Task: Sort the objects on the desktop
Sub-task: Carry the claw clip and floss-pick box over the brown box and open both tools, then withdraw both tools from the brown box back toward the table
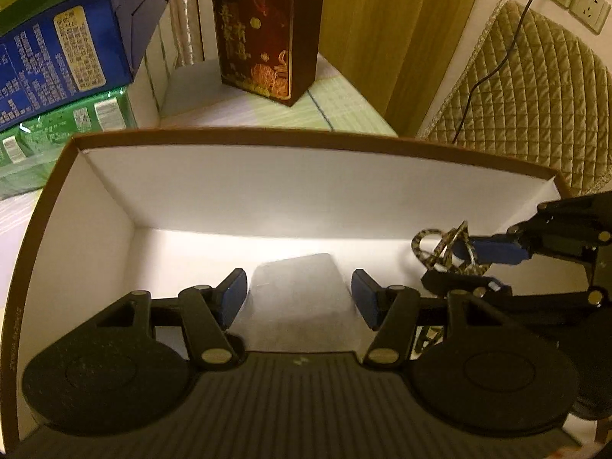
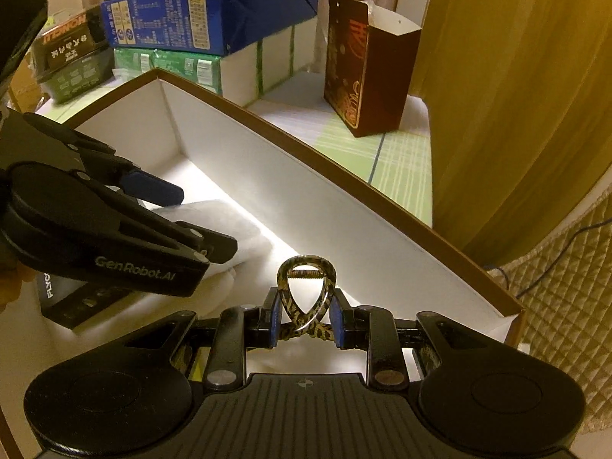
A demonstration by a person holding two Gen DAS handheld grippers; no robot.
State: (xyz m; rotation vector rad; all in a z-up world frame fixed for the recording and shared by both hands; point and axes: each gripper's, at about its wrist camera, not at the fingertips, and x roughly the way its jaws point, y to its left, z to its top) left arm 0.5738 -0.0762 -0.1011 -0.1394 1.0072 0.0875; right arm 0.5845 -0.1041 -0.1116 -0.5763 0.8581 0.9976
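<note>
Behind the left claw, a black box shows partly.

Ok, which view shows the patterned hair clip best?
The right wrist view: the hair clip sits centred and close, pinched between the right gripper pads, its loop and spring clear. The left wrist view catches the clip only small at its right edge, partly hidden by that gripper's fingers.

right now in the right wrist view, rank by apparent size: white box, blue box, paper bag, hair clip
1. white box
2. blue box, though it sits further back
3. paper bag, close to the blue box, so that order is unsure
4. hair clip, nearest yet smallest
</note>
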